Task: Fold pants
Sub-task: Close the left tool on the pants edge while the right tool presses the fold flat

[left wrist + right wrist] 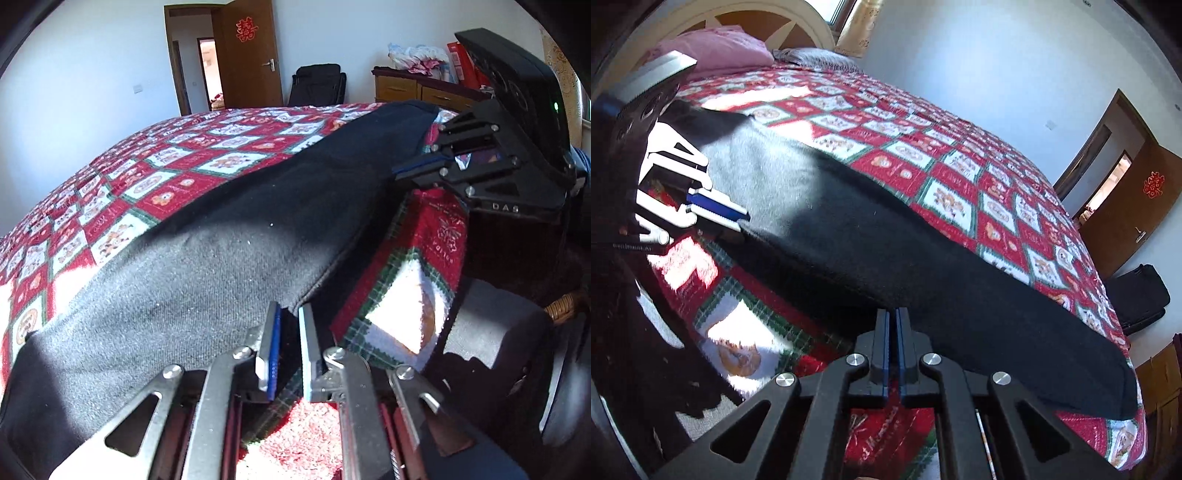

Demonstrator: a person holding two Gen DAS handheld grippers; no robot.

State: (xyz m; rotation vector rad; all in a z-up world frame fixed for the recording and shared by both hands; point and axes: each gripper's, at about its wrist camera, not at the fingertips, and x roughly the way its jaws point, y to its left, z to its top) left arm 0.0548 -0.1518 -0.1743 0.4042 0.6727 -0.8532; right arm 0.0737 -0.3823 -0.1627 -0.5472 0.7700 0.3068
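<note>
Dark pants (221,258) lie stretched in a long band along the near edge of a bed covered by a red patchwork quilt (166,177). My left gripper (290,308), silver with blue pads, is shut on the near hem of the pants at one end. My right gripper (895,312), black with blue pads, is shut on the near edge of the pants (923,277) further along. In the left wrist view the right gripper (397,171) shows at the upper right, pinching the fabric. The right wrist view has the left gripper (744,221) at the left edge.
The quilt (960,166) hangs over the bed's side below both grippers. A pink pillow (716,48) lies at the headboard. Beyond the bed stand a wooden door (251,55), a black bag (317,85) and a dresser (406,88) with clutter on top.
</note>
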